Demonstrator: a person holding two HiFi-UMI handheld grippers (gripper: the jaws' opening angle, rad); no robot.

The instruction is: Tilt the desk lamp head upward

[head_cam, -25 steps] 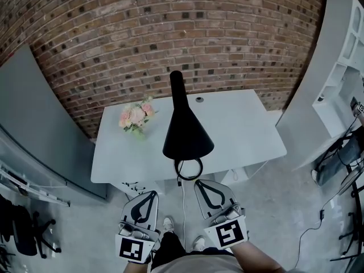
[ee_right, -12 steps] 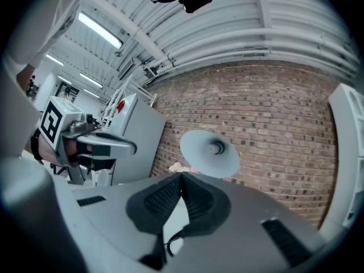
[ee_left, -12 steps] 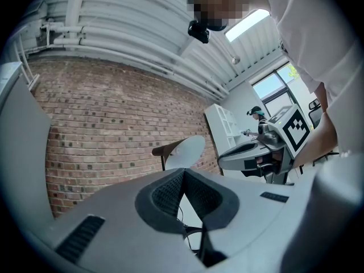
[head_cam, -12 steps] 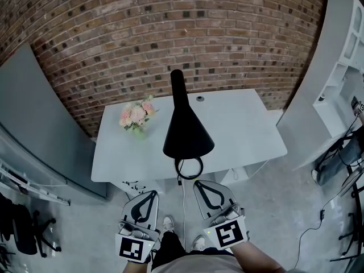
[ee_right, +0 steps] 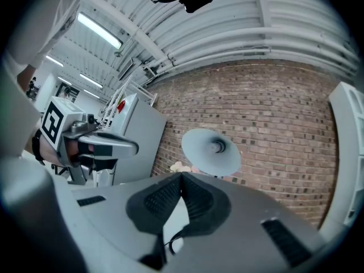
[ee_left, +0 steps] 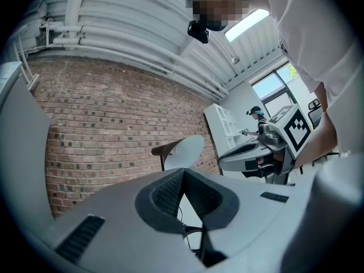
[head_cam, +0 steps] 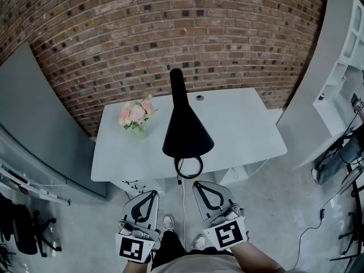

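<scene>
Left gripper (ee_left: 183,172), right gripper (ee_right: 182,176): clenched on nothing. Desk lamp head (head_cam: 187,132): well ahead of both, mouth facing down toward them; whether already tilted, unclear.

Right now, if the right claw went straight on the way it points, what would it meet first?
Probably the desk lamp head: its open underside sits just above the tips of the shut right claw, with nothing between them. Depth is unclear.

Even, cool indoor light; ceiling strip lights (ee_right: 98,30) glare. I see the lamp head (head_cam: 187,127) as flat black. Fisheye bends the brick wall (head_cam: 170,33); gripper views vignette darkly.
</scene>
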